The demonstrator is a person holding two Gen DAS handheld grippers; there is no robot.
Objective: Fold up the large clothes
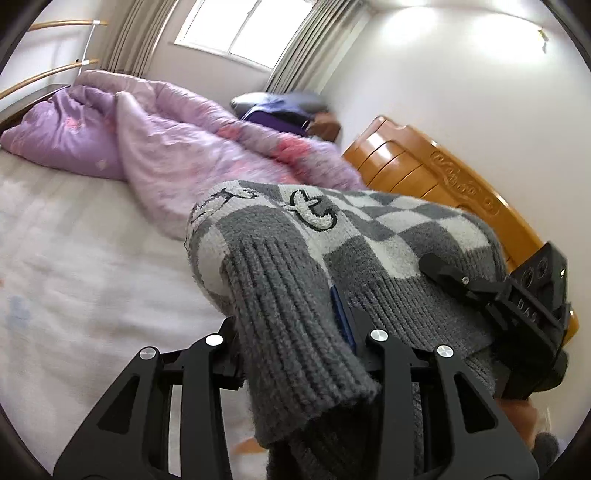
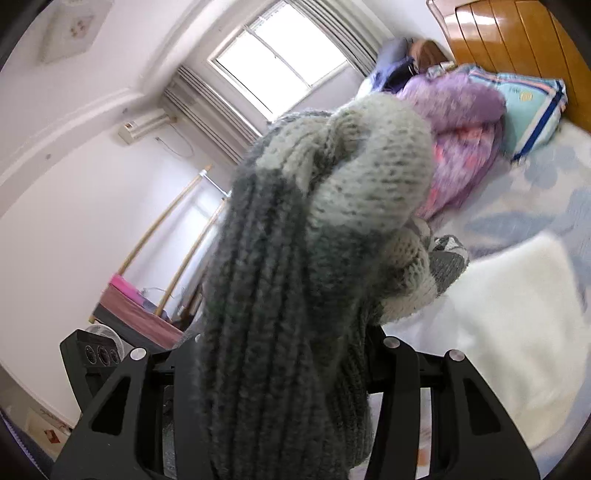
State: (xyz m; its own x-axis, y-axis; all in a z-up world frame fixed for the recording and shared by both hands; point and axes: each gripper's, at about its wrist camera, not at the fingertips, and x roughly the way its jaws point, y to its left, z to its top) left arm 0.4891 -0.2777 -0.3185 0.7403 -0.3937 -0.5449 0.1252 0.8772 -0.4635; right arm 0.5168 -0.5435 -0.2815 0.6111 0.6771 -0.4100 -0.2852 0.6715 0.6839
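Observation:
A grey and white checkered knit sweater [image 1: 332, 236] with a grey ribbed hem hangs over both grippers above the bed. My left gripper [image 1: 295, 339] is shut on the ribbed hem, which drapes over its fingers. The right gripper [image 1: 480, 288] shows at the right of the left wrist view, pressed on the same sweater. In the right wrist view the sweater [image 2: 295, 295] bunches up in front of the camera, and my right gripper [image 2: 295, 354] is shut on its ribbed edge. The fingertips are hidden by fabric in both views.
The white bed sheet [image 1: 74, 258] lies below. A purple quilt [image 1: 177, 147] is piled at the far side, beside a wooden headboard [image 1: 443, 173] and a pillow [image 2: 532, 110]. A window [image 1: 243, 29] and bamboo poles [image 2: 166, 236] are behind.

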